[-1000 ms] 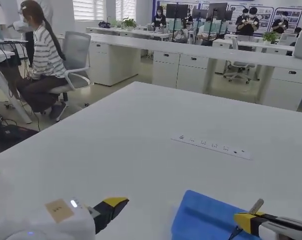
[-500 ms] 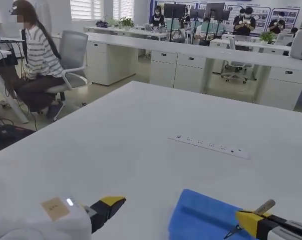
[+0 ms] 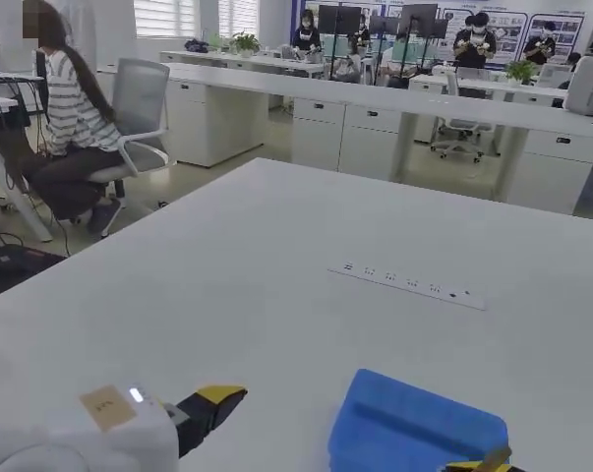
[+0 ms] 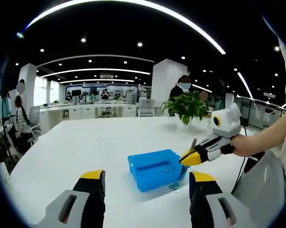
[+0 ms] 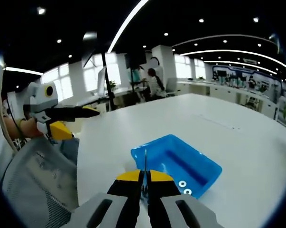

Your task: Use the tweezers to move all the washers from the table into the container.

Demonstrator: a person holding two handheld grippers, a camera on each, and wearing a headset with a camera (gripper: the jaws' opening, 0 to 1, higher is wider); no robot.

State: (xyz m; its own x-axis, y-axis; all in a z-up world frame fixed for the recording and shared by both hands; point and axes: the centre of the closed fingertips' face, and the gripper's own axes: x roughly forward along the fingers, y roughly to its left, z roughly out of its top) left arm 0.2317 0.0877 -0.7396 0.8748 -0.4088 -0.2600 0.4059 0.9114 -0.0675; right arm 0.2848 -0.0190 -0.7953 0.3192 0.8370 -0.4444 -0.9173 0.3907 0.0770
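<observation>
Yellow-tipped right tongs (image 5: pixel 143 176), closed on the shank of the tweezers (image 5: pixel 145 159). The tweezers stand between the jaws, and in the left gripper view their points aim forward and down. Left tongs (image 4: pixel 146 175) have their jaws wide apart and empty, and are held low over the counter (image 3: pixel 227 275), short of the work.

Blue container (image 5: pixel 154 152), a shallow open tray, lies on the counter just ahead of the tweezers. A few small rings appear to rest on its floor already. At least two loose washers (image 4: pixel 173 186) lie flat on the counter just beside the near corner of the container, close under the tweezer points. Whether the points touch one cannot be told. A flush power strip (image 3: pixel 404 285) sits well beyond the container.

Handling, as judged: each washer is a small thin ring, probably metal, so it should be light, rigid and smooth. Weight is no concern, but slip is. A washer lying flat offers little edge, so a pinch from above may skate off it or flick it across the counter. The likely hold is across the band, with one point through the hole and the other outside the rim. Alternatively, one point could go under the edge to tip the washer up first. Squeeze should be gentle, since hard pressure on a smooth ring tends to shoot it out. The carry to the container is short and should stay low.
</observation>
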